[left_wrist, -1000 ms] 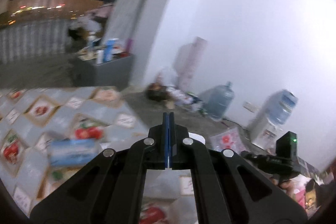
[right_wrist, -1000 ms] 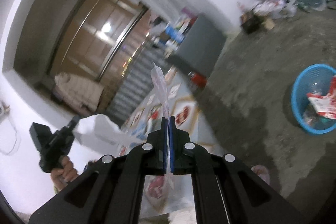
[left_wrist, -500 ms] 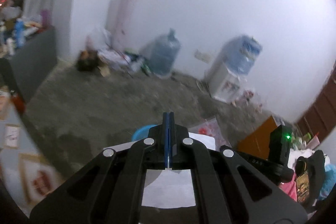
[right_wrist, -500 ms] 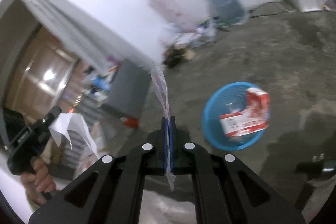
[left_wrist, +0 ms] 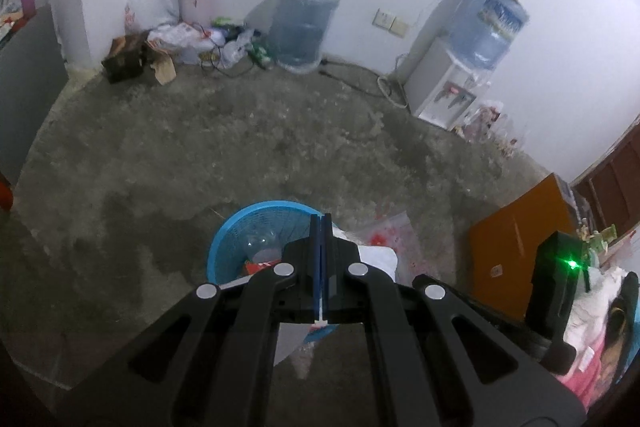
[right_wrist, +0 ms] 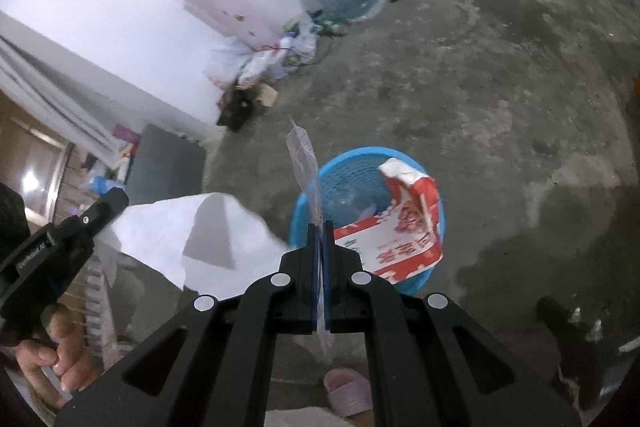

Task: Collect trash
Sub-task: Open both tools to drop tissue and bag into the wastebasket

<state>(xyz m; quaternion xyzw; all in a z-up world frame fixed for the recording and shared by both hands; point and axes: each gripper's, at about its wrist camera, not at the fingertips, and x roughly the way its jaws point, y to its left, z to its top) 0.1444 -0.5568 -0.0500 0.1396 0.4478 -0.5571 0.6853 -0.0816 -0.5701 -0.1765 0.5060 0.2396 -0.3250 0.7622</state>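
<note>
**Above the blue basket: two grippers, two bits of trash**

Over the grey concrete floor (left_wrist: 280, 147), both grippers point down toward one round blue basket (right_wrist: 352, 167).

The right gripper (right_wrist: 319, 227) has its jaws pressed together on one thin clear plastic wrapper (right_wrist: 302, 155). The wrapper stands on edge. Its long side runs up and away from the jaws, and a short end hangs out below them. It is just over the near rim of the basket.

The left gripper (left_wrist: 321, 223) also has its jaws pressed together. In the right wrist view it grips one white sheet of paper (right_wrist: 200, 227). The paper spreads out wide from the jaws toward the basket, with a bent corner. A hand (right_wrist: 60, 355) holds that gripper's handle.

Inside the basket sits one red and white carton (right_wrist: 400, 231), crushed and tilted, with its open end up. One clear bottle (left_wrist: 260, 247) lies there too.

Two big water jugs show: one jug on the floor (left_wrist: 304, 19) by the wall, one jug on the white water dispenser (left_wrist: 444, 87).
</note>
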